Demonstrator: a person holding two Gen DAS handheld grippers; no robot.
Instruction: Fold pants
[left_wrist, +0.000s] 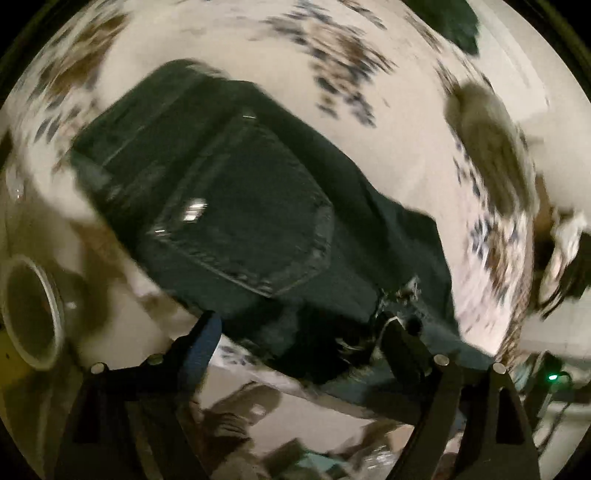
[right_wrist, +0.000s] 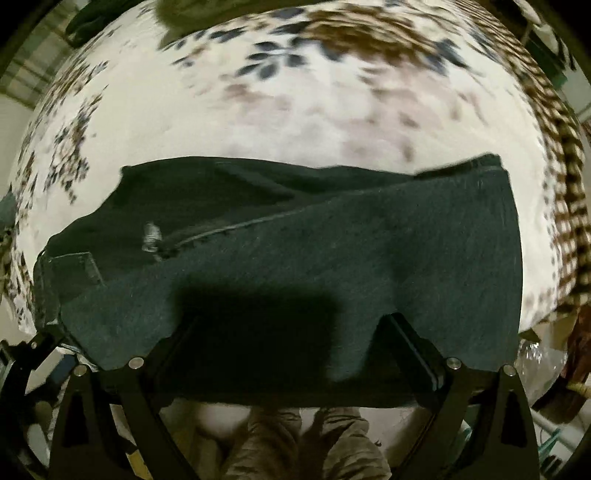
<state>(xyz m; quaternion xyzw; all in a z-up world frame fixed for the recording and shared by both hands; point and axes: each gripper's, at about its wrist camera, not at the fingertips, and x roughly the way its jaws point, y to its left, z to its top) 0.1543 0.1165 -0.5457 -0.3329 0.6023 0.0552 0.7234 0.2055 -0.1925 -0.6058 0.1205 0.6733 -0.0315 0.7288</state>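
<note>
Pants (right_wrist: 295, 251): dark jeans folded on floral bedspread (right_wrist: 295, 110), bundle spanning nine to three o'clock | left claw (left_wrist: 299, 332) wide, empty | right claw (right_wrist: 291, 332) wide, empty, above fabric | risk: loose top layer may slide open if nudged.

Bed cover (right_wrist: 295, 122): white, printed with dark blue leaves and brown blotches — blurred in both views.
Checked cloth (right_wrist: 569, 206): brown-and-white, along the cover's right edge in the right wrist view.
Round pale-rimmed object (left_wrist: 31, 314): at the far left of the left wrist view — too blurred to name.
Green light (left_wrist: 552, 376): small, glowing, lower right.
</note>
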